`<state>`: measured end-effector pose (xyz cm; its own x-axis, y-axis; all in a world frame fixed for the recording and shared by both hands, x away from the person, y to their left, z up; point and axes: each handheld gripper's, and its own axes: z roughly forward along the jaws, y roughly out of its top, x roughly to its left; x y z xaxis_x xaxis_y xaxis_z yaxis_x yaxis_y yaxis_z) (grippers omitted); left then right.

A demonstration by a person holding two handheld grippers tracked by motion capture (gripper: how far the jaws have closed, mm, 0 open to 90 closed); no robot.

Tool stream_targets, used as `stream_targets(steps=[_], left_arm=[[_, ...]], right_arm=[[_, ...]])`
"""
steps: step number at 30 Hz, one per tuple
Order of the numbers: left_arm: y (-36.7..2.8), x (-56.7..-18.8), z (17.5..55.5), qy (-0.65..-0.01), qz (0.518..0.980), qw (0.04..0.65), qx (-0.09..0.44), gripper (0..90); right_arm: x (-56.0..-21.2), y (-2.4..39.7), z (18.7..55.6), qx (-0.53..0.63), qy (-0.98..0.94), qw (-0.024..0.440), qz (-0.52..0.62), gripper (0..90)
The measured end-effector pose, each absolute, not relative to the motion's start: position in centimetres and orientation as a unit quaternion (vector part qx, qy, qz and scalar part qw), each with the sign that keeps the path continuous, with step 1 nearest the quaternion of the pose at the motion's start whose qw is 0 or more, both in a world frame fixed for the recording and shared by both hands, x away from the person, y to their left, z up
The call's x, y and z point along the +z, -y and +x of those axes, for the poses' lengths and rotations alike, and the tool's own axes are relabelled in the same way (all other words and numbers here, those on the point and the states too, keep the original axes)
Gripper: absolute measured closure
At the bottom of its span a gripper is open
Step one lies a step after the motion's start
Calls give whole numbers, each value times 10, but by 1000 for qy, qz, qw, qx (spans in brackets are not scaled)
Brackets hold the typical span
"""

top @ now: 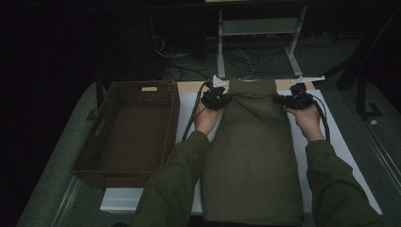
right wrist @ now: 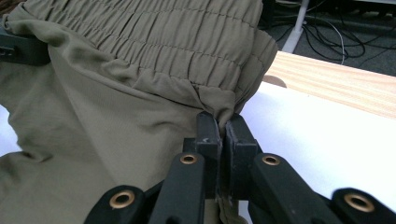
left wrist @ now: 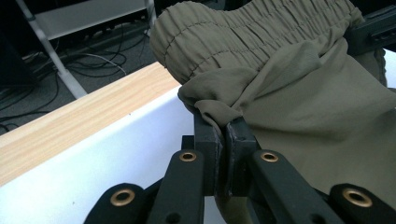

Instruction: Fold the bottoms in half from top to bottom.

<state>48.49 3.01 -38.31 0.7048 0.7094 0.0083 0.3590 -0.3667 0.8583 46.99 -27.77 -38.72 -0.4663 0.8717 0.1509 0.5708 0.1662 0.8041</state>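
An olive-green garment (top: 253,146) with a gathered elastic waistband (left wrist: 243,32) lies lengthwise down the white table top (top: 338,142), waistband at the far end. My left gripper (top: 218,98) is shut on the garment's left edge just below the waistband; in the left gripper view (left wrist: 225,122) cloth bunches between the closed jaws. My right gripper (top: 289,100) is shut on the right edge at the same height; the right gripper view (right wrist: 222,122) shows a fold of the garment (right wrist: 116,140) pinched in it. Both edges are lifted slightly off the table.
A dark wicker basket (top: 101,163) stands at the left of the table. A strip of bare wood (left wrist: 79,116) runs along the far edge. Beyond it are a metal stand (top: 257,28) and cables on the floor (top: 189,61).
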Motion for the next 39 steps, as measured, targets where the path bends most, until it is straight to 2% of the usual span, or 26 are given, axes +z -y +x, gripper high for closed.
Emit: stream_targets(steps=[9, 24, 39], left_arm=[[-33, -377, 466, -320, 806, 459, 195, 852], [-46, -376, 440, -313, 804, 479, 161, 851], [-51, -380, 422, -303, 809, 481, 148, 850]], right_arm=[[-386, 280, 453, 435, -747, 174, 472, 856], [-379, 280, 427, 442, -758, 168, 450, 855], [-383, 281, 401, 450, -764, 164, 432, 855]])
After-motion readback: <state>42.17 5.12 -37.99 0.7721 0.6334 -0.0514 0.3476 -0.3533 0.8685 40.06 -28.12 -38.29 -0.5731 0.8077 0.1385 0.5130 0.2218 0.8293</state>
